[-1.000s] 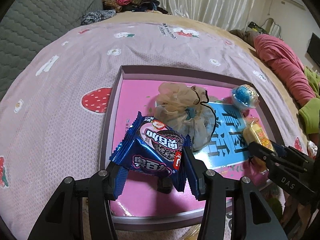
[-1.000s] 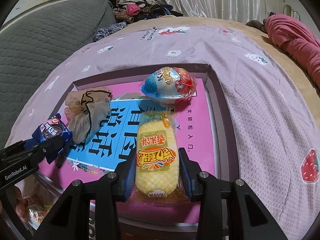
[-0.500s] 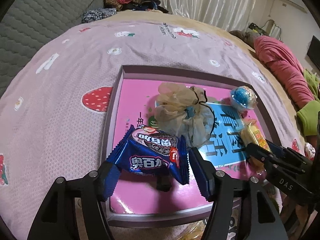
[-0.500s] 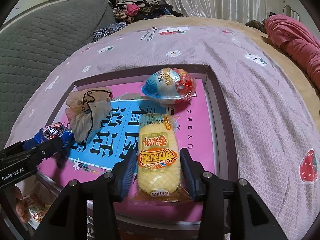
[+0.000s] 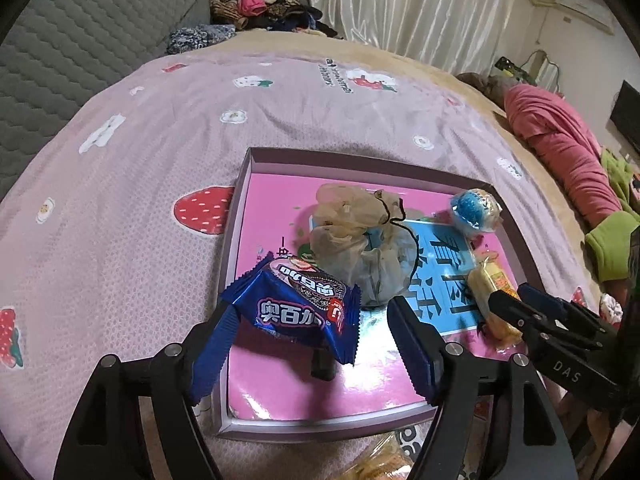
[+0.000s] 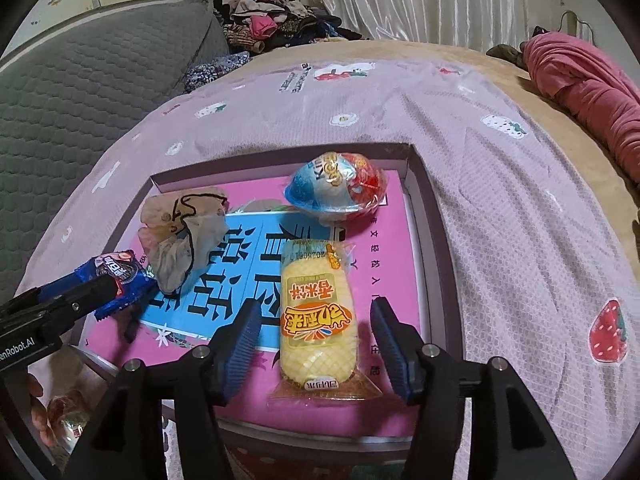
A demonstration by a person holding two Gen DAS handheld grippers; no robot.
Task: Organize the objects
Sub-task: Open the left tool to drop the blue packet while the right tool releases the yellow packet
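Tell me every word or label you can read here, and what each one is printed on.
"奥百加" on the blue cookie packet.
"DAS" on the right gripper.
"enRobot.AI", start cut off, on the left gripper.
Yellow cake packet: orange logo upside down, not readable.
Tray: large black characters partly covered, unclear.
Bedspread print: too small.
Foil egg: lettering blurred.

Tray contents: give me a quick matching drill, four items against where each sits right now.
Items:
1. blue cookie packet
2. yellow snack bar
3. egg-shaped candy
4. mesh pouch

Places:
A. far right corner of the tray
B. between the open right gripper fingers
C. tray's left side, beside the blue label
D. between the open left gripper fingers

Pairs: 1-D, 2-B, 3-A, 4-C
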